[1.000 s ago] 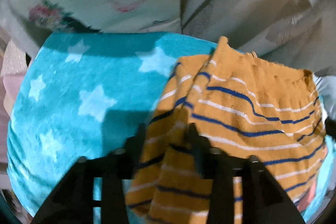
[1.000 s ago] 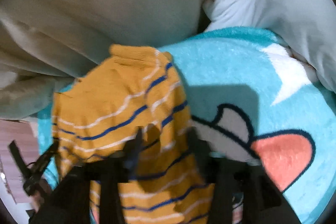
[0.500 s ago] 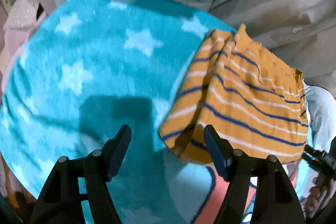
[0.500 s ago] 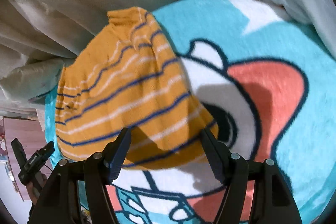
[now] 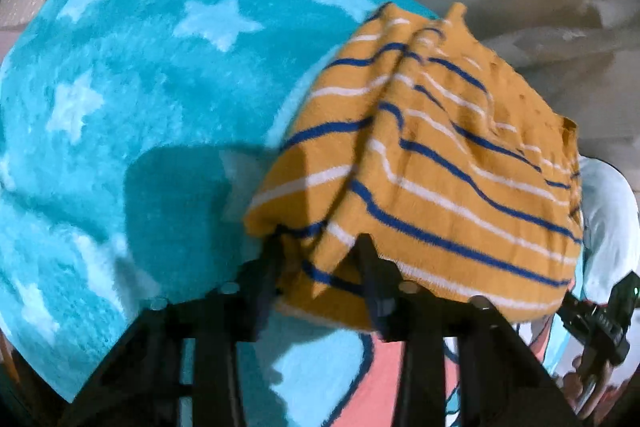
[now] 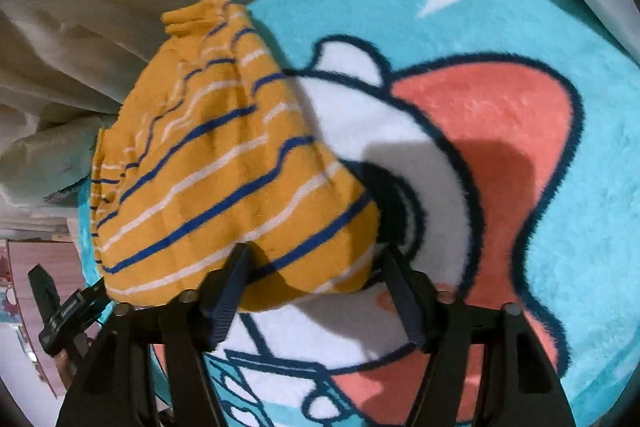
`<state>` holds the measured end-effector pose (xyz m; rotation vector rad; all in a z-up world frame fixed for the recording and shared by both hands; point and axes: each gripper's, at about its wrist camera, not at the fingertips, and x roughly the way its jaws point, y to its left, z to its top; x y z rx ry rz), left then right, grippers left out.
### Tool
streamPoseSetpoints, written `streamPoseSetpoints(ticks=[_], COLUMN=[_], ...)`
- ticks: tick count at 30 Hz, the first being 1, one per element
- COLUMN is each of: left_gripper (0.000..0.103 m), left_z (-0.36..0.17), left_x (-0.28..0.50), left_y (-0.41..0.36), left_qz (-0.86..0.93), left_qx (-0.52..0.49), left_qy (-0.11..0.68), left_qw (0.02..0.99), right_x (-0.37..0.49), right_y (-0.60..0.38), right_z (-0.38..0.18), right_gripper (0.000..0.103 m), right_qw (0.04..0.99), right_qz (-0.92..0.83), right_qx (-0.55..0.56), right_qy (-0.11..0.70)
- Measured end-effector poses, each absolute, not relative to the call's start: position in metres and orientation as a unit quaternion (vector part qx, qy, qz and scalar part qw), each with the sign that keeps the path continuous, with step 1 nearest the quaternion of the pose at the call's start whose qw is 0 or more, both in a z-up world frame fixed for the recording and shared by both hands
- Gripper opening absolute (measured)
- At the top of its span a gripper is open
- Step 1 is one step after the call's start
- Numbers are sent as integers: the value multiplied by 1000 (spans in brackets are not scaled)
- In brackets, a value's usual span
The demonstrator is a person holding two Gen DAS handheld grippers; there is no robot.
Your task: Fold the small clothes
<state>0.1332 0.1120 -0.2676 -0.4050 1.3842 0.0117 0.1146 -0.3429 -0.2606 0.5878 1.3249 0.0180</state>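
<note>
While striped mustard knit garment [image 5: 432, 163] lies half-folded on teal cartoon blanket [image 5: 132, 99], near edge is being re-gripped: left gripper [image 5: 320, 251] seemingly clamped on corner, right gripper [image 6: 314, 259] spread, straddling hem. Next: right closure, second fold.

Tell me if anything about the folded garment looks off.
The striped orange garment is not lying flat: a ridge of bunched cloth runs down its middle, and its near corner is lifted between the left gripper fingers. The right gripper is open at its near edge. No damage shows.
</note>
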Motion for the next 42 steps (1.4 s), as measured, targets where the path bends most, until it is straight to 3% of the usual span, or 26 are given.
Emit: streamPoseSetpoints(ticks=[1, 3, 7, 11, 17, 29, 33, 35, 38, 40, 42], left_gripper=[27, 17, 13, 12, 13, 15, 22, 32, 39, 42, 48], left_z=[-269, -267, -246, -220, -271, -268, -267, -263, -259, -263, -267], left_x=[136, 137, 139, 138, 144, 155, 147, 142, 132, 125, 123], left_y=[110, 106, 114, 127, 123, 105, 114, 118, 118, 117, 113], left_qz=[5, -2, -23, -36, -22, -8, -7, -3, -6, -12, -6], left_qx=[-184, -173, -199, -191, -159, -125, -146, -144, -138, -145, -137], left_qy=[633, 633, 628, 616, 655, 659, 654, 649, 642, 645, 651], left_qw=[752, 754, 752, 763, 739, 742, 742, 747, 754, 750, 746], right_x=[116, 118, 122, 110, 111, 115, 116, 113, 104, 100, 97], right_y=[-341, -336, -331, -331, -321, -315, -312, -314, -316, -317, -316], right_z=[-262, -263, -250, -207, -247, -250, -253, -252, -247, -246, -251], right_gripper=[44, 34, 19, 16, 16, 16, 22, 30, 39, 57, 58], right_qw=[745, 742, 745, 763, 730, 726, 727, 728, 731, 733, 732], right_qz=[6, 2, -1, 11, -3, 12, 20, 23, 32, 30, 34], right_qx=[267, 259, 242, 228, 206, 182, 188, 190, 197, 199, 213], right_qy=[611, 618, 622, 605, 652, 663, 661, 658, 652, 649, 646])
